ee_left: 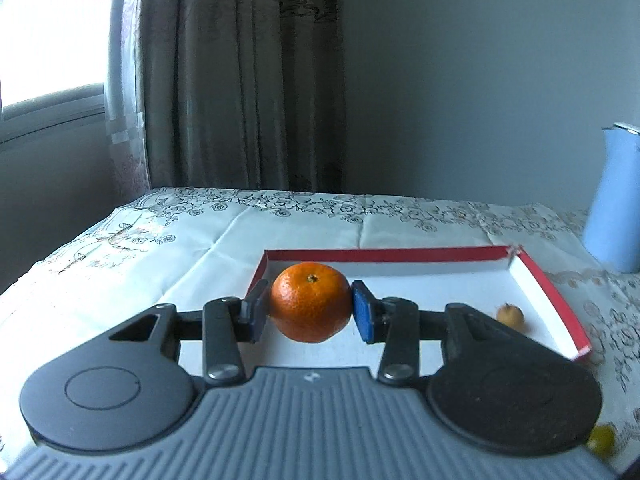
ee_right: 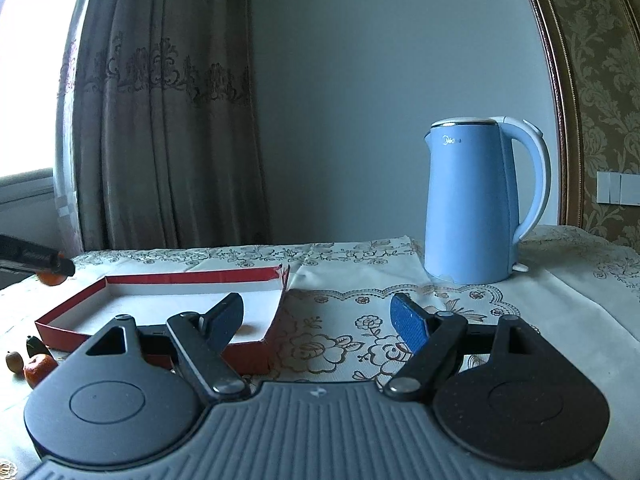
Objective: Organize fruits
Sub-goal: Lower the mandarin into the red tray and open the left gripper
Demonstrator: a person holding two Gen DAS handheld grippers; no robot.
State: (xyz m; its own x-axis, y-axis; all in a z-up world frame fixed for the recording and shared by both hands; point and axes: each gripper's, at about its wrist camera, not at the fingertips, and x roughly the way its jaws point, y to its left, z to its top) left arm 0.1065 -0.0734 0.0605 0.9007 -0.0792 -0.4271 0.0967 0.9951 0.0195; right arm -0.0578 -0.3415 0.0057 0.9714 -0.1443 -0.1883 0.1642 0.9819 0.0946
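1. The left gripper (ee_left: 311, 309) has its jaws clamped on a mandarin (ee_left: 310, 307), held in the air over the near left corner of the red-rimmed tray (ee_left: 552, 292).
2. A small brownish fruit (ee_left: 510, 315) lies inside the tray, toward its right side.
3. The right gripper (ee_right: 318, 326) has its jaws wide apart with nothing between them, above the surface's floral cloth (ee_right: 340, 344).
4. Another mandarin (ee_right: 38, 368) sits on the surface, outside the tray, beside a small brown fruit (ee_right: 14, 361).
5. A blue kettle (ee_right: 476, 204) stands upright beyond the tray.
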